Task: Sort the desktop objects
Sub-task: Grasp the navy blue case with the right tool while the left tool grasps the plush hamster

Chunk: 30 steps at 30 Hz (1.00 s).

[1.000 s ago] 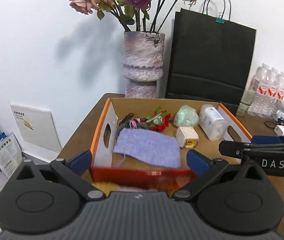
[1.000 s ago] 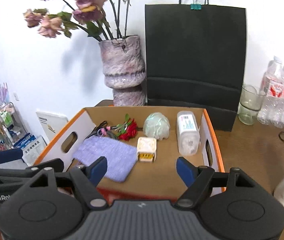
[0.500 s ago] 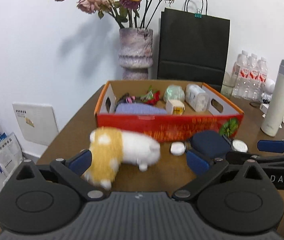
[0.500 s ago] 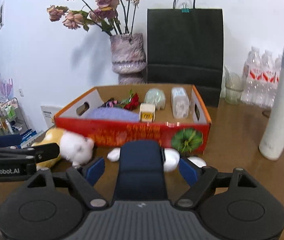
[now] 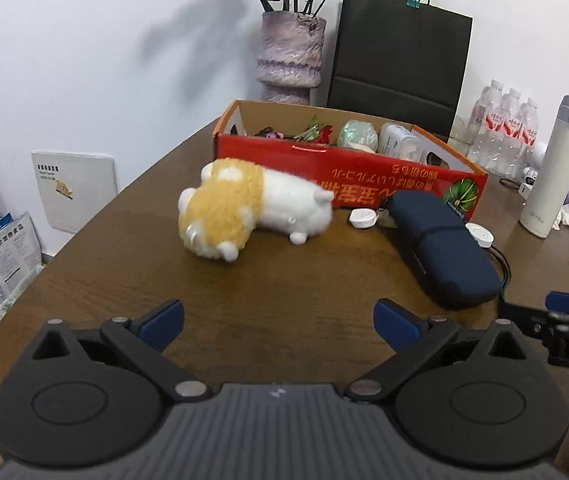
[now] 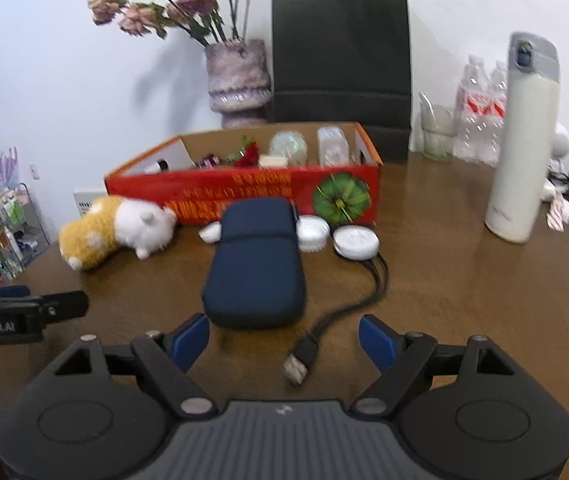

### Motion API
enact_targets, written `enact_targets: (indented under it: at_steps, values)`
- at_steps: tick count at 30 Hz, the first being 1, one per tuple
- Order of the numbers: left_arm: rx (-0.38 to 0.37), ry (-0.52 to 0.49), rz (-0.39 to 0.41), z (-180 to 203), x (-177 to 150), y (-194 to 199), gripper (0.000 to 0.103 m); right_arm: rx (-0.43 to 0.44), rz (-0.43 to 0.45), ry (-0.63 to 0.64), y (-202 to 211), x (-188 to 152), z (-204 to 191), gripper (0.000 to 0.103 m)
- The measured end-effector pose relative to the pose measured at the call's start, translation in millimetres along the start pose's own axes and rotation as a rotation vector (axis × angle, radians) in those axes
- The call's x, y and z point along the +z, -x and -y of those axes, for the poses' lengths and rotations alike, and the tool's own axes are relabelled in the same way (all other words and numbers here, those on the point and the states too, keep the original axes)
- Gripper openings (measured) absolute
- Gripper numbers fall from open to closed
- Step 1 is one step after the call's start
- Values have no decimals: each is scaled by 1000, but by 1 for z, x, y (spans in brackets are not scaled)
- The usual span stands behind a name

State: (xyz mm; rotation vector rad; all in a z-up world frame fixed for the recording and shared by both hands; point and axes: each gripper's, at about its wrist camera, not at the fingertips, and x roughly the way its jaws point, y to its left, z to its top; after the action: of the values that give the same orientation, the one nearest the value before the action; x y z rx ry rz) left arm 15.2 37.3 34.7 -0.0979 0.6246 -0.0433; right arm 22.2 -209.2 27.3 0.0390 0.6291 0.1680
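Note:
An orange-and-white plush toy [image 5: 244,208] lies on its side on the brown table, in front of the red cardboard box [image 5: 348,184]. To its right lies a navy zip case [image 5: 440,248]. My left gripper [image 5: 278,320] is open and empty, low over bare table short of the plush. My right gripper [image 6: 284,338] is open too. The near end of the navy case [image 6: 256,260] lies just ahead of its fingers. A black USB plug [image 6: 298,364] lies on the table between them, untouched. Its cable runs to a white round disc [image 6: 354,242]. The box [image 6: 244,194] holds several small items.
Behind the box stand a vase of dried roses [image 5: 290,60] and a black paper bag [image 5: 400,48]. A white thermos [image 6: 522,140], a glass [image 6: 438,132] and water bottles [image 5: 504,128] stand at the right. The table's curved edge [image 5: 84,232] runs along the left.
Both grippers have drawn back from over the box and sunk toward the table. The plush, the navy case and the cable have come into view. Both stay open.

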Motion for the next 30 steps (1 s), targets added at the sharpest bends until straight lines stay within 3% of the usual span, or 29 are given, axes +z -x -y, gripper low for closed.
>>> enact_targets:
  at_steps: [13, 30]
  values:
    - [-2, -1, -19, -8, -11, 4, 103, -22, -28, 55, 20, -35, -3, 82]
    - [5, -77, -17, -28, 35, -46, 103, -4, 9, 123, -23, -1, -27, 82]
